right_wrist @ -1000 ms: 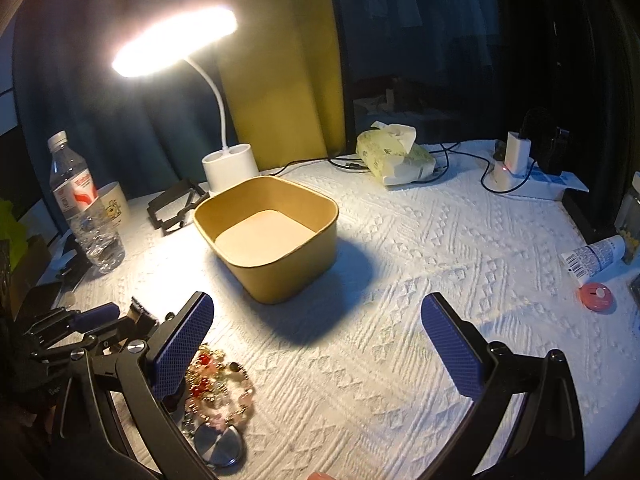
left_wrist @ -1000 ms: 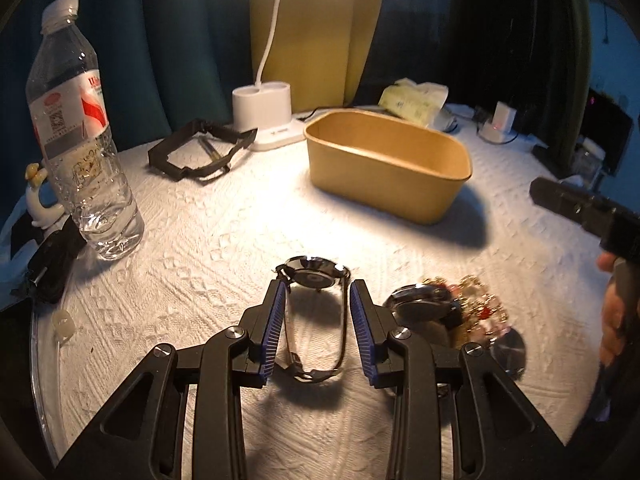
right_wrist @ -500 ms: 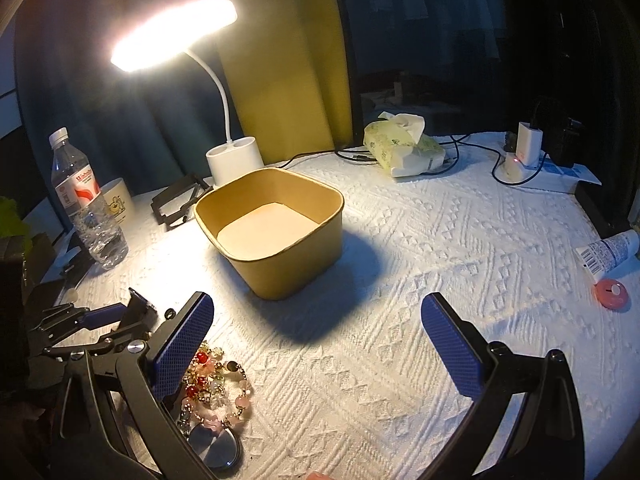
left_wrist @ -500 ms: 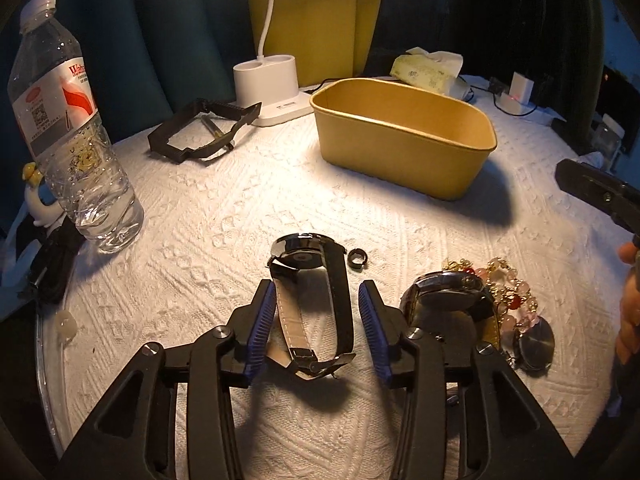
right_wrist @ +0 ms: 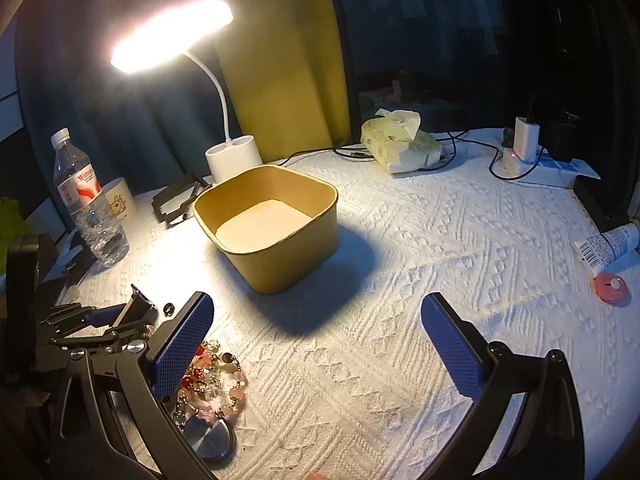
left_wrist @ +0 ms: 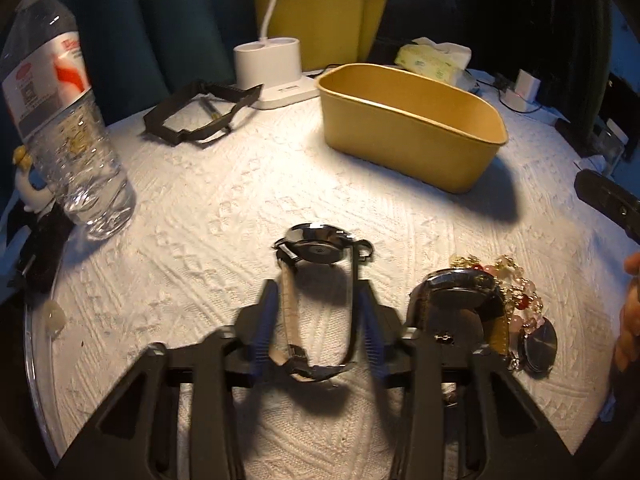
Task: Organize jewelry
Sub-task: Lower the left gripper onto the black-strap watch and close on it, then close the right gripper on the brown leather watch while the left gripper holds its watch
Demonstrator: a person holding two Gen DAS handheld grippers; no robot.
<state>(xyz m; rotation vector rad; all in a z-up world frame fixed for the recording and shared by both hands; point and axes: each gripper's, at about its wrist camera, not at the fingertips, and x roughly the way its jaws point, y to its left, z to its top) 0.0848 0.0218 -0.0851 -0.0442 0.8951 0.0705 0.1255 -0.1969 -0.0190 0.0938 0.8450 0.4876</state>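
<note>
A silver watch with a dark strap (left_wrist: 316, 280) lies on the white cloth, its strap loop between the fingers of my left gripper (left_wrist: 318, 328). The jaws stand either side of the strap, slightly apart from it, open. To its right lie a second watch (left_wrist: 456, 300), a bead bracelet (left_wrist: 516, 292) and a round silver pendant (left_wrist: 540, 348). An empty tan box (left_wrist: 412, 128) stands beyond. My right gripper (right_wrist: 316, 352) is wide open and empty above the cloth, with the beads (right_wrist: 212, 380) and pendant (right_wrist: 208, 438) by its left finger. The box (right_wrist: 268, 224) shows ahead of it.
A water bottle (left_wrist: 60, 120) stands at the left, with a black strap frame (left_wrist: 196, 112) and a white lamp base (left_wrist: 272, 68) behind. A tissue pack (right_wrist: 400, 140), charger and cables (right_wrist: 520, 148), a tube (right_wrist: 608, 244) and a pink disc (right_wrist: 610, 286) lie to the right.
My left gripper has drawn back a little along the watch strap and its view has tilted down. The right gripper has stayed open and barely moved.
</note>
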